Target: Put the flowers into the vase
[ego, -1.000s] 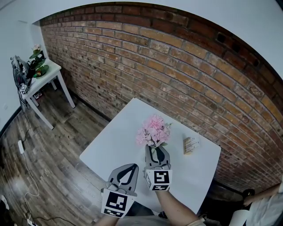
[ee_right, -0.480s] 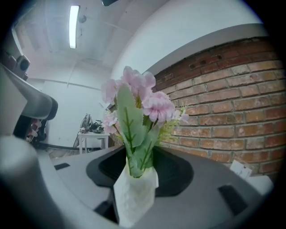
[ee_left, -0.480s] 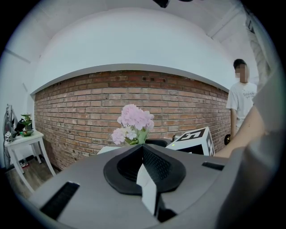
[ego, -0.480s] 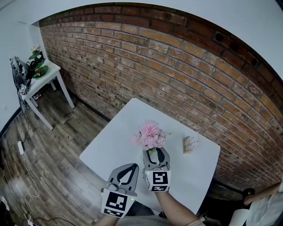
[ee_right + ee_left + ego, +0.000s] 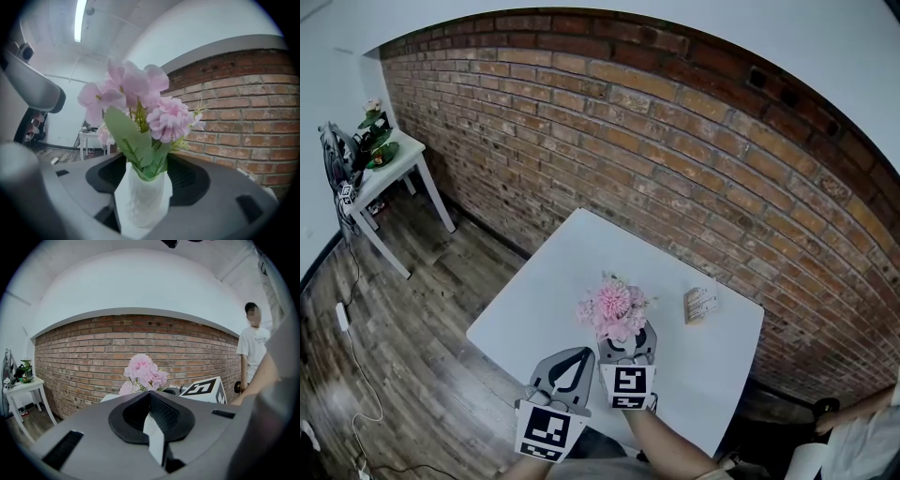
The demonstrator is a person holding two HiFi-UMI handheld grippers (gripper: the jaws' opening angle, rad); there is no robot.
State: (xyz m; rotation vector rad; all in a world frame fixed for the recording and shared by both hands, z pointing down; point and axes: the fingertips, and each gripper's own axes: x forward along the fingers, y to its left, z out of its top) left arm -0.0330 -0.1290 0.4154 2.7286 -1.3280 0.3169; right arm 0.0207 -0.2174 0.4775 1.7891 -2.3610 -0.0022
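Head view: a square white counter (image 5: 534,300) with a smooth, bare top stands on a wood-plank floor (image 5: 412,356), its far edge near a rough red brick wall (image 5: 656,159). A bunch of pink flowers (image 5: 614,307) stands about mid-counter, nearer the person's edge than the wall edge. The round, ruffled heads face up and cover whatever holds them. The right gripper (image 5: 627,339) reaches in level from the near edge, its jaws on either side of the bunch's base. The left gripper (image 5: 581,356) hovers just beside it, over the near edge. A small printed box (image 5: 700,303) lies by the wall edge, toward the right corner. The counter is bare to the left of the flowers and behind them. A smaller white counter (image 5: 389,164) on thin legs stands well apart by the wall.

Left gripper view: the grey jaws meet at their tips with nothing clamped. The flowers rise beyond them, and a person (image 5: 253,352) stands at the right.

Right gripper view: a white vase (image 5: 143,197) with a dimpled, matte surface stands upright between the jaws. The stems run straight up out of its mouth, with broad green leaves low down and pink blooms on top. The jaws have just been opening and now stand wide apart, with a gap on each side of the vase.
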